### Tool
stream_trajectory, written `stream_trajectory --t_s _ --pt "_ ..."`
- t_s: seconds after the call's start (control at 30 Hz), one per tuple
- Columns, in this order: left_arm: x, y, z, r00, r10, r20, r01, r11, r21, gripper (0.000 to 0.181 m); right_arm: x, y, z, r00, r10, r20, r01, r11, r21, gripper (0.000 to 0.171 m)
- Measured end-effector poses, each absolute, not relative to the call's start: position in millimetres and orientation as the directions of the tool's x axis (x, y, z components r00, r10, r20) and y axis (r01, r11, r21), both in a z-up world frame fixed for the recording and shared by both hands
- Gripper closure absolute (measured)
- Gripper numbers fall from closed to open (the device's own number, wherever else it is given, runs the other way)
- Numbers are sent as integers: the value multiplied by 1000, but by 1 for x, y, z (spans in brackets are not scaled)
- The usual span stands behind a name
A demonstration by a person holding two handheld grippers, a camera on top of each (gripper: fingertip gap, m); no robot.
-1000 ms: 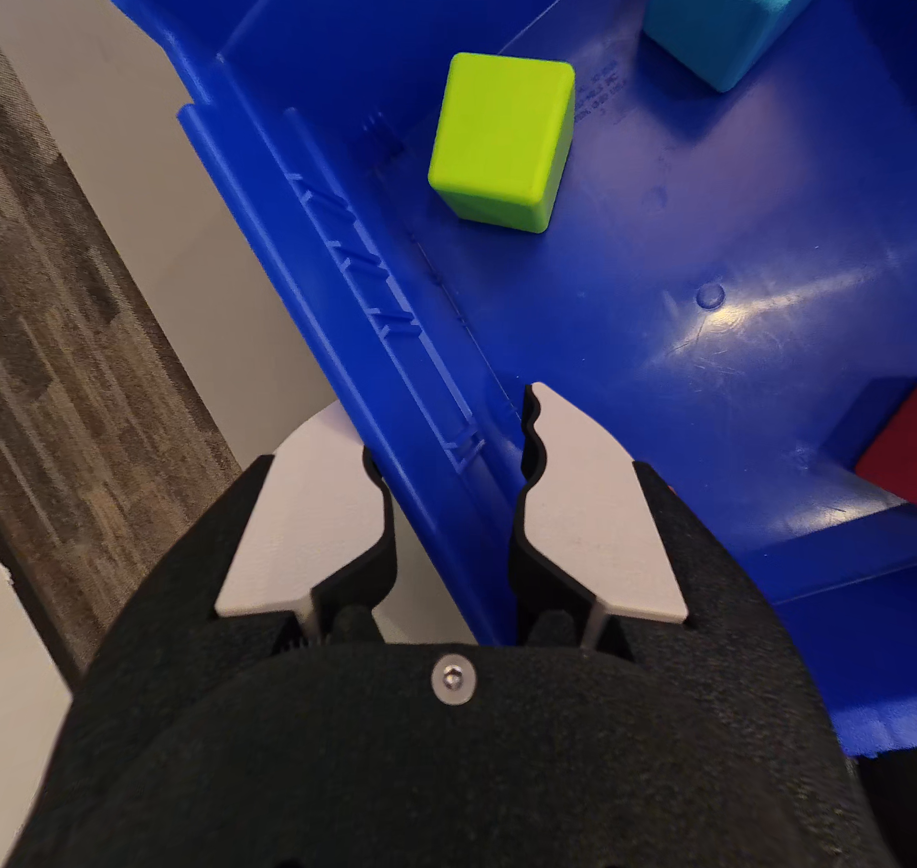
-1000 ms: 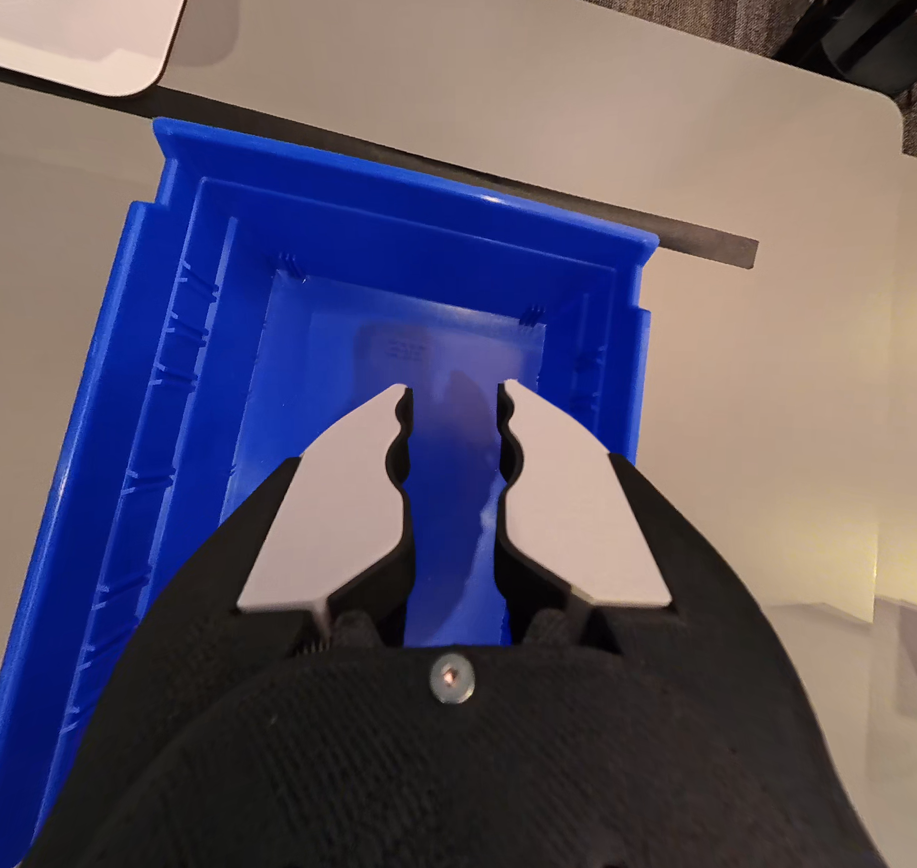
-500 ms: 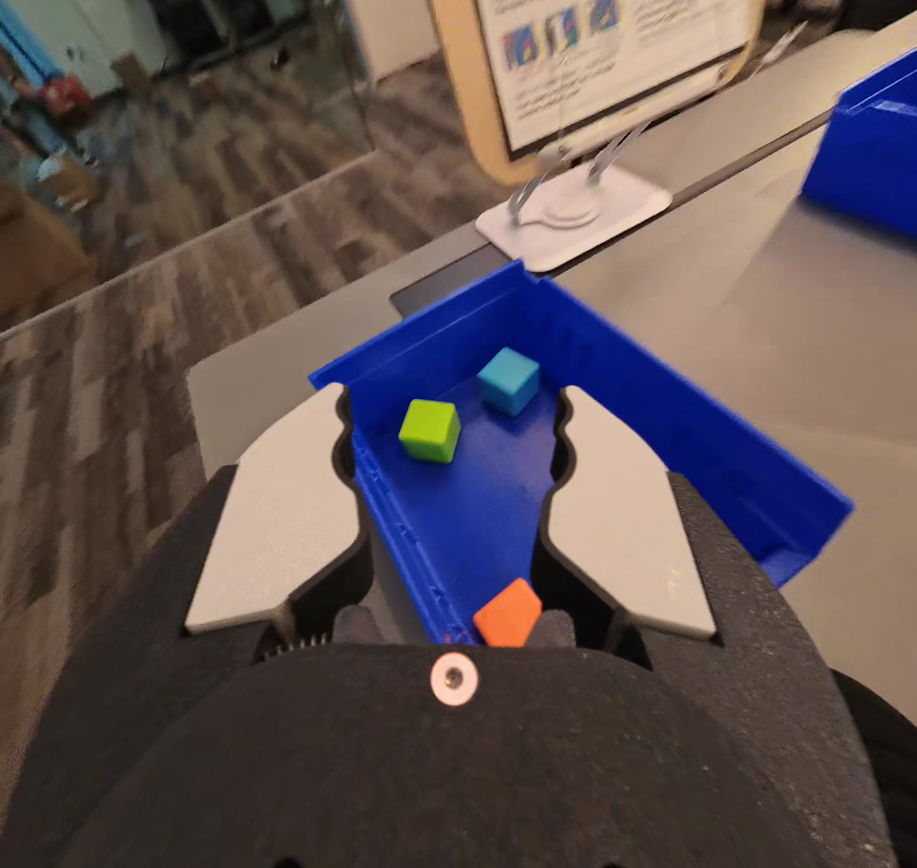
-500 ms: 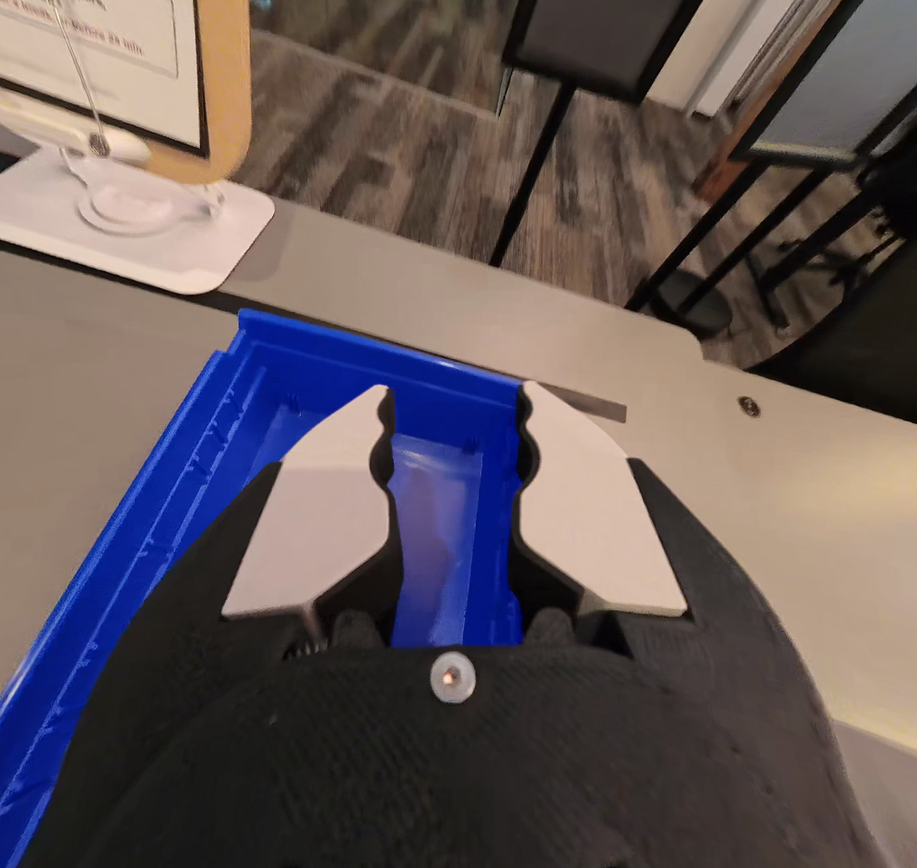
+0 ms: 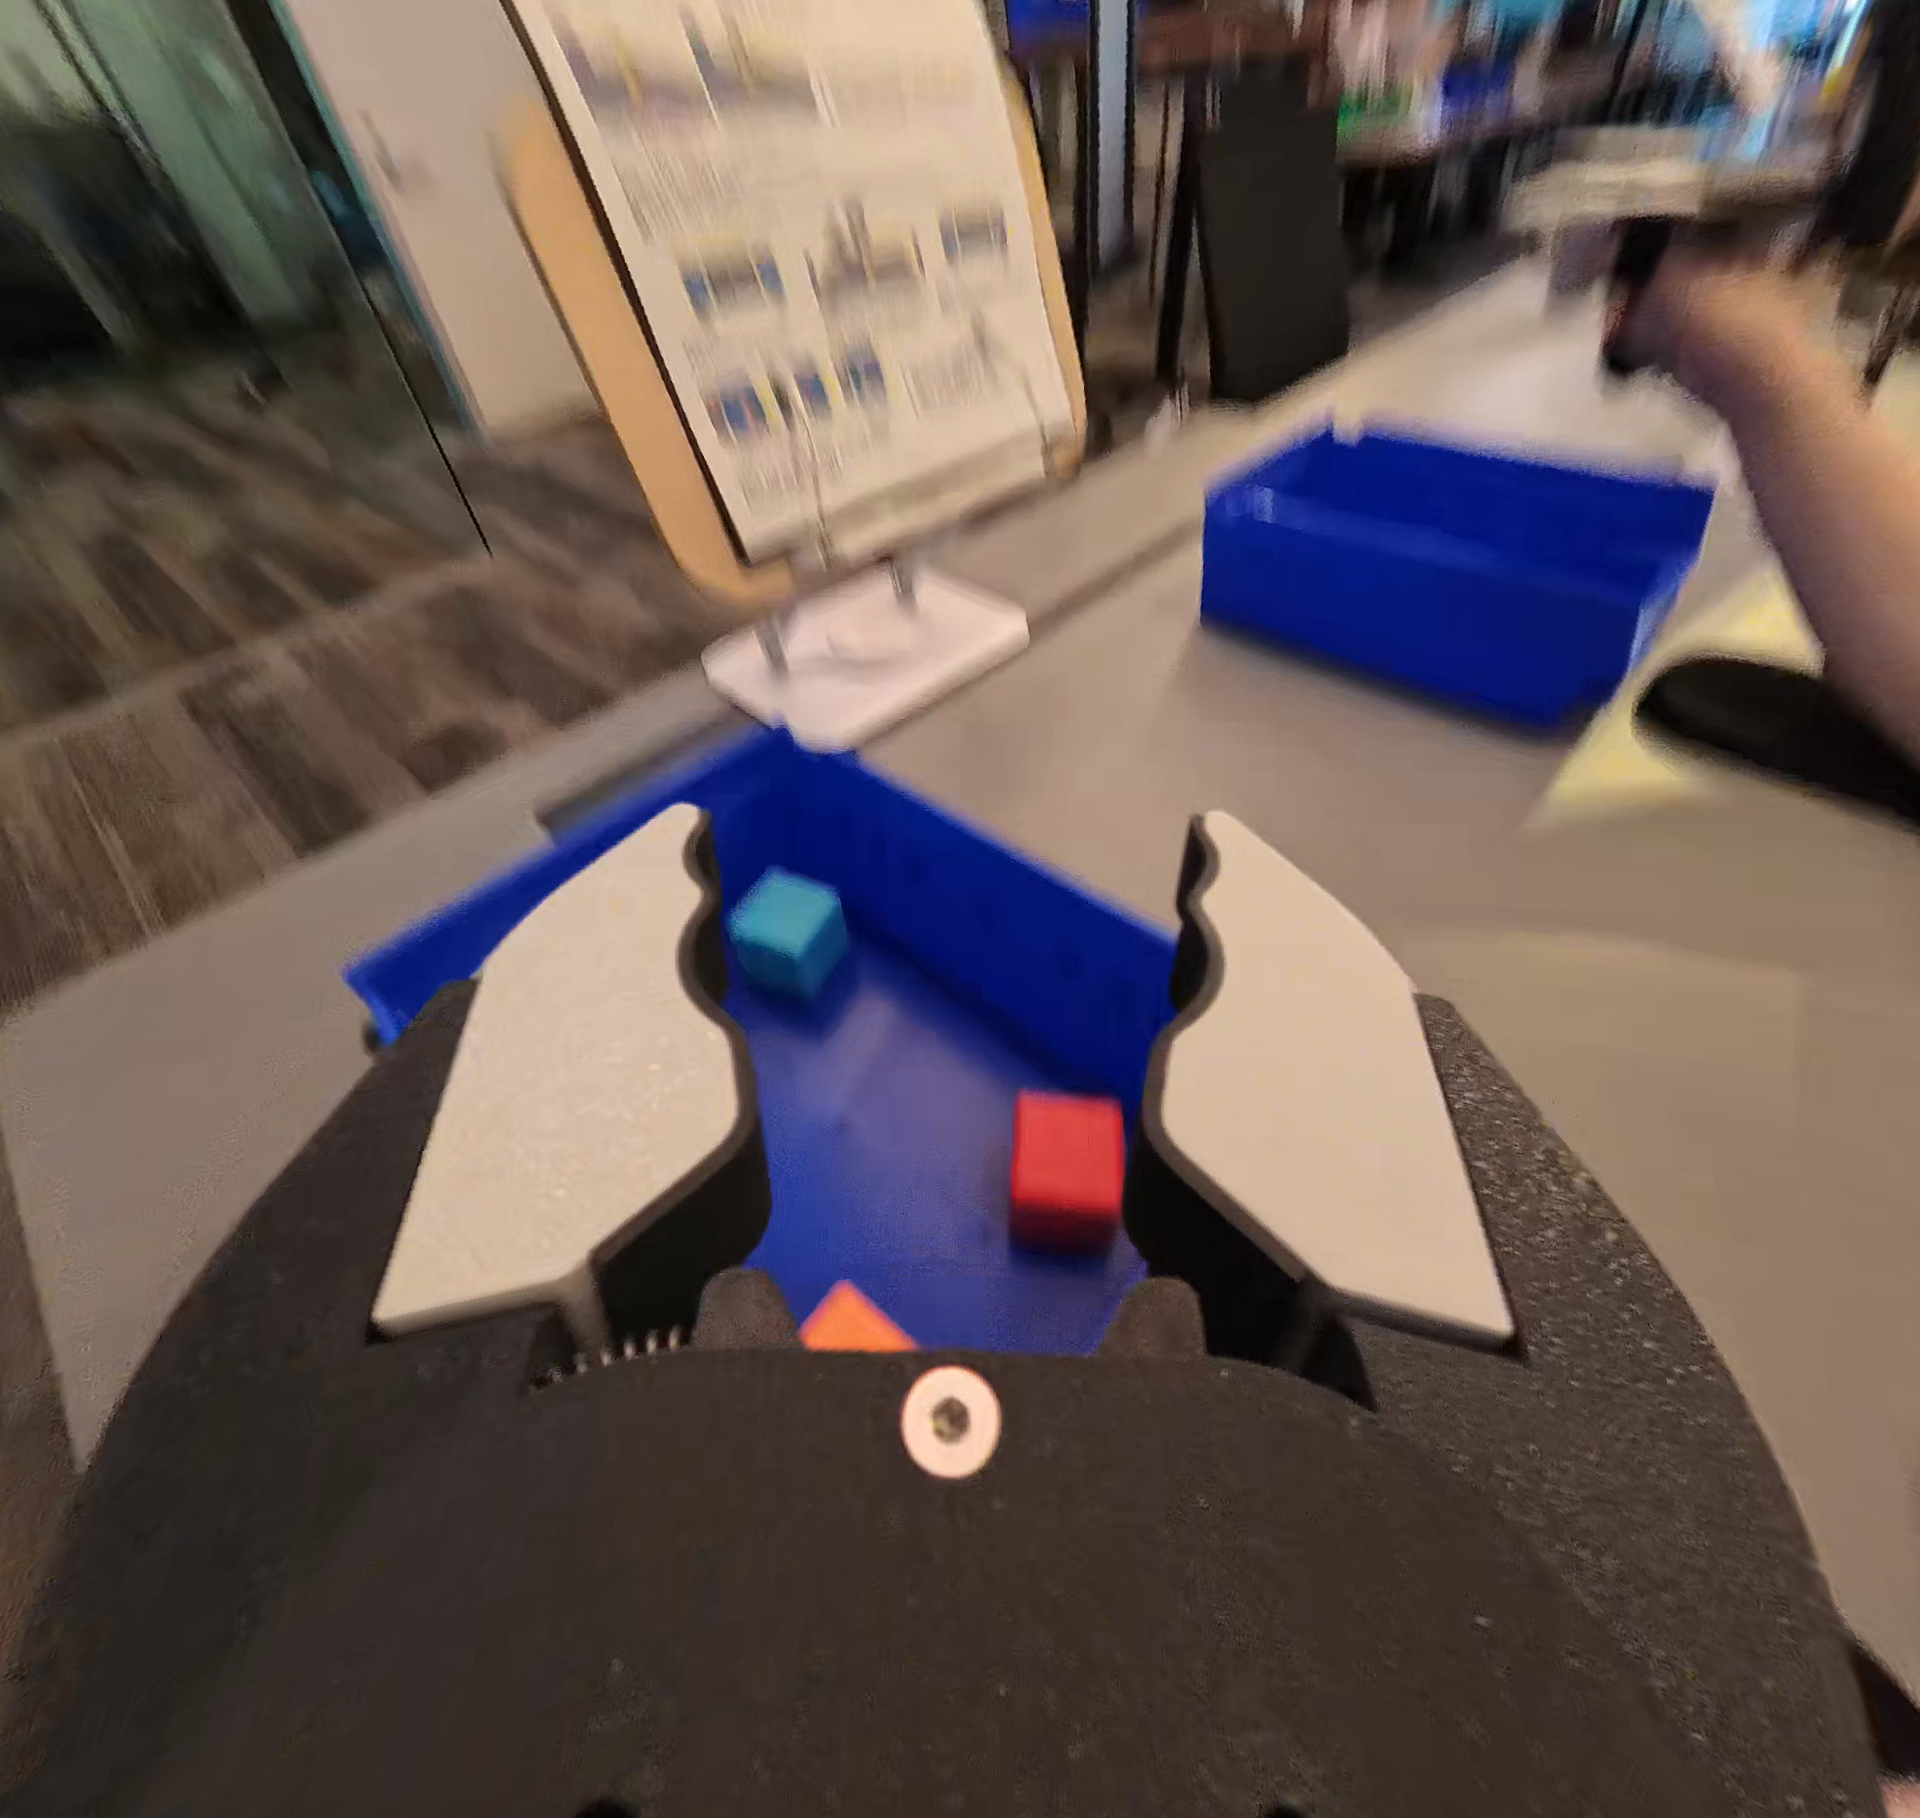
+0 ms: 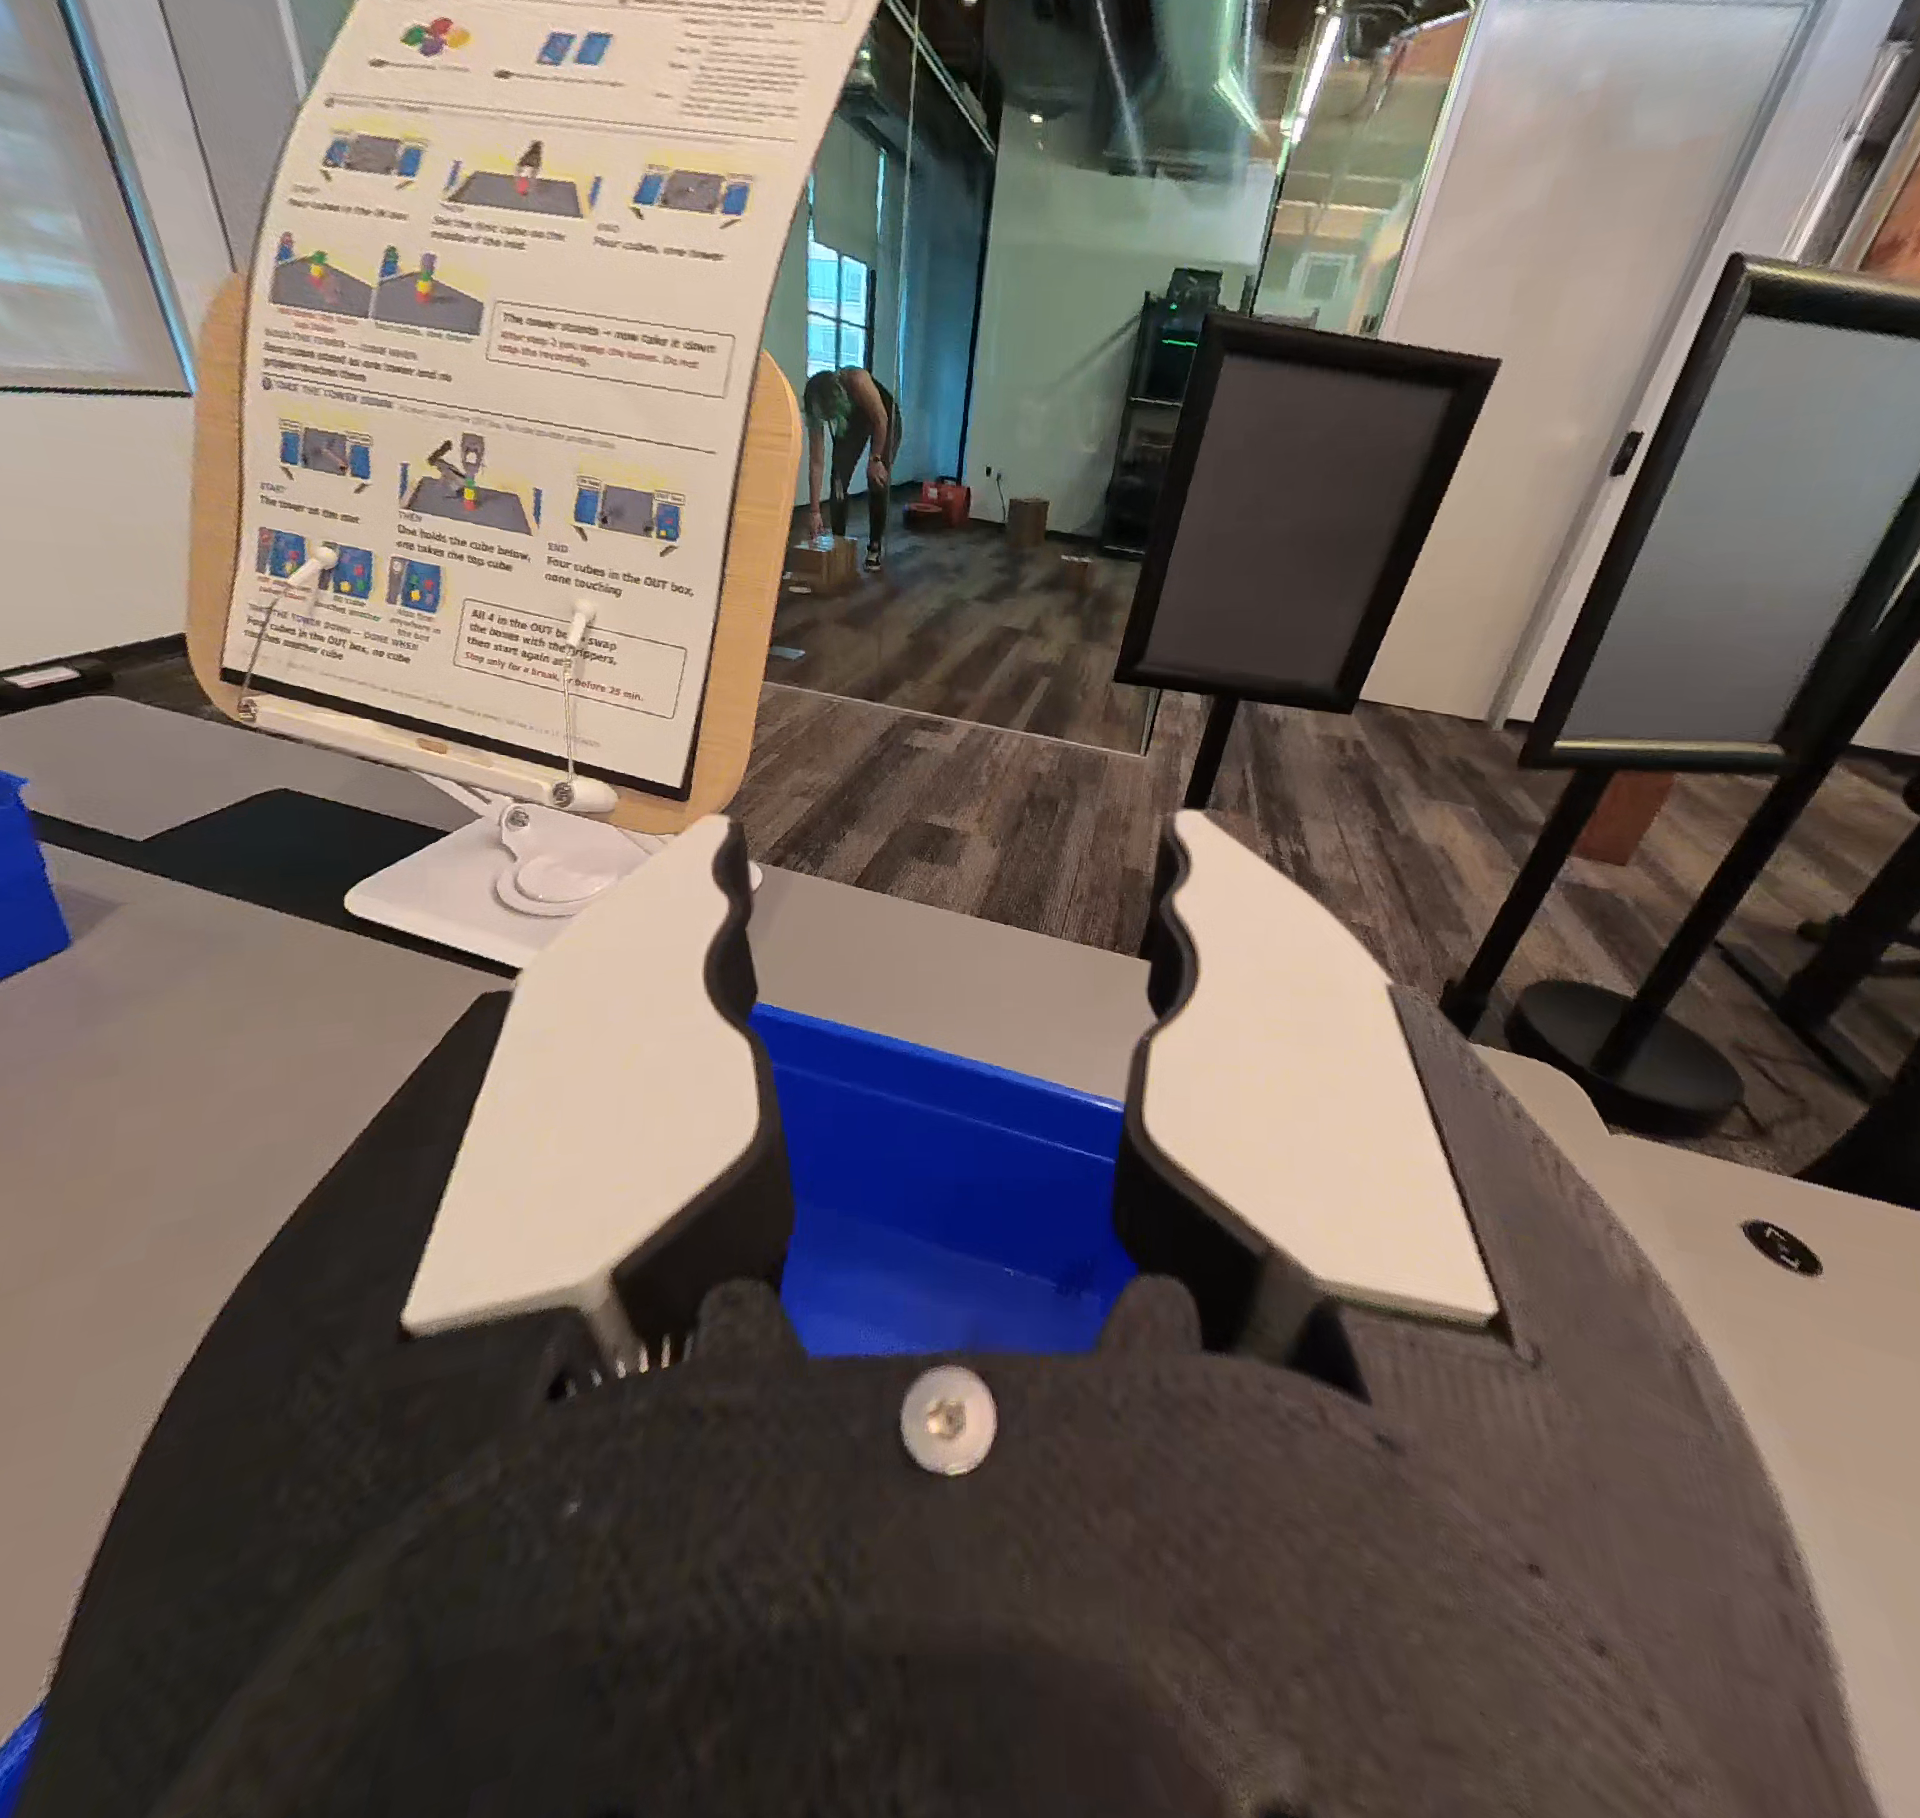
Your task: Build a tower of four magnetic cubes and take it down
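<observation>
Left hand-held gripper (image 5: 940,921) wide open, empty, above bin (image 5: 997,927), red cube (image 5: 1067,1181) by right finger

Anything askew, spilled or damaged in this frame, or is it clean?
Nothing stands out. The teal cube, red cube and an orange cube, mostly hidden, lie loose and apart in the near blue bin. Both the left gripper and right gripper have open, empty jaws. The left view is motion-blurred.

teal cube (image 5: 785,931): bin far end | red cube (image 5: 1067,1168): near right wall | orange cube (image 5: 854,1328): nearest, part hidden | all apart
</observation>
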State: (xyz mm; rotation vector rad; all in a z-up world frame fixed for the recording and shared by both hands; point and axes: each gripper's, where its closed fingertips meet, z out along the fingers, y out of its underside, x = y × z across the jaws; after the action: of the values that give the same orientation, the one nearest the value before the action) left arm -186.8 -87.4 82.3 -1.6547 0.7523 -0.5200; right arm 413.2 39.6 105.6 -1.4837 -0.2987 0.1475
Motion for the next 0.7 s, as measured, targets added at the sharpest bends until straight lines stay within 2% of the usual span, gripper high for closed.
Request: stream_trajectory --t_s 0.1,0.2,0.3,0.47,0.7 --pt "-183 -88 25 661 -737 -145 -475 -261 -841 95 412 40 104 952 288 101 85 69 -994 96" --pt "-175 -79 -8 626 -755 -196 -615 -324 -719 100 411 43 98 949 303 90 83 36 -996 96" --pt "-159 -77 -34 603 -788 -123 -662 -409 -629 102 412 46 92 950 296 96 98 7 -995 96" --pt "-152 -82 -84 574 -817 -45 -764 -516 -388 108 413 50 84 950 290 115 130 -34 -991 96" --pt "-151 -85 -116 567 -823 -22 -808 -551 -210 112 414 52 80 950 293 113 133 -50 -990 96"
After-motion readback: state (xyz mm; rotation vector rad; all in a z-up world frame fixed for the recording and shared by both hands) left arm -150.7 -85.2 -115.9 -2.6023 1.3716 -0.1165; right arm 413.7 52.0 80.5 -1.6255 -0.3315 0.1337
